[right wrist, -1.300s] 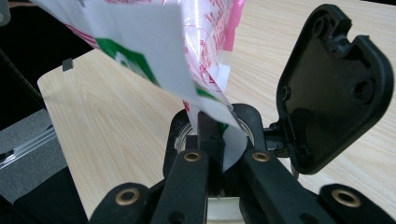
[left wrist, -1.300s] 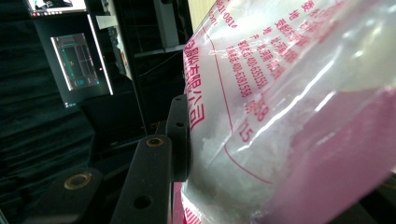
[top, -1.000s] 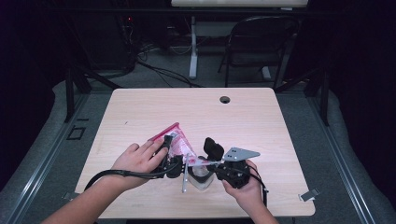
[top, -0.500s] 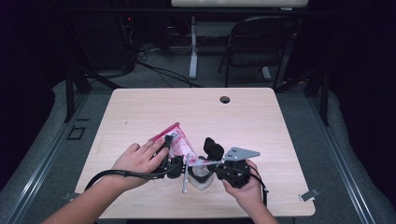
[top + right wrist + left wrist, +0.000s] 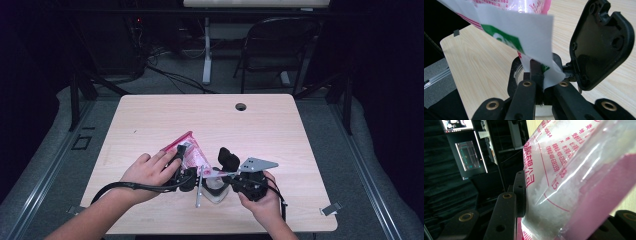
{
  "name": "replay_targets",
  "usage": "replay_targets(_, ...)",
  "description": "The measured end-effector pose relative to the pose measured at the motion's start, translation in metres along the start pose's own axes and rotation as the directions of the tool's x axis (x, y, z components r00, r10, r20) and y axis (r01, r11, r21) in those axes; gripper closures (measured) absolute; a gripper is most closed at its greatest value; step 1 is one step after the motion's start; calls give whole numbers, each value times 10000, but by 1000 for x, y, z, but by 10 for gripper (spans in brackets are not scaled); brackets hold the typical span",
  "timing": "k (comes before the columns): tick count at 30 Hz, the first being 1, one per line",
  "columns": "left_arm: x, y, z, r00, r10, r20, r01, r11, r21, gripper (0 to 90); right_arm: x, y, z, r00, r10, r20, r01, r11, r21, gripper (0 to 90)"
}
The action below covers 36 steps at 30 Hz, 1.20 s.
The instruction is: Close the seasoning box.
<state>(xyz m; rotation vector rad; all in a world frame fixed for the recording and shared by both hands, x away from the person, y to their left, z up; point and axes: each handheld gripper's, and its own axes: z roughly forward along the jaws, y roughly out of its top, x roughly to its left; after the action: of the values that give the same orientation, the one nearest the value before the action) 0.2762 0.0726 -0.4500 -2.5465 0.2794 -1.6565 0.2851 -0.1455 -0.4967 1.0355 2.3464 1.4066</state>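
Observation:
A clear and pink plastic bag (image 5: 189, 150) of white grains is held tilted over the near middle of the table. My left gripper (image 5: 183, 174) is shut on its lower part; in the left gripper view the bag (image 5: 579, 177) sits between the black jaws and the left pad presses on it. My right gripper (image 5: 226, 176) is shut on the bag's white and green corner (image 5: 534, 35), pinched at the fingertips (image 5: 537, 75). Just below that corner stands a small clear jar (image 5: 215, 191) with its black flip lid (image 5: 601, 45) open.
A thin metal utensil (image 5: 199, 192) lies beside the jar. The wooden table (image 5: 280, 135) has a round cable hole (image 5: 241, 106) near its far edge. A folding chair (image 5: 280, 45) stands behind the table. Lit screens (image 5: 470, 155) glow in the left gripper view.

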Motion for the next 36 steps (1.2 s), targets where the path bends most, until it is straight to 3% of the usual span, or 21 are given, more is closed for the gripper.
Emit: replay_targets(36,-2,4,-4,9971,589,-479,-582,9982,154,709,-1,-1,3,10000,67,1,-67,10000,67,900)
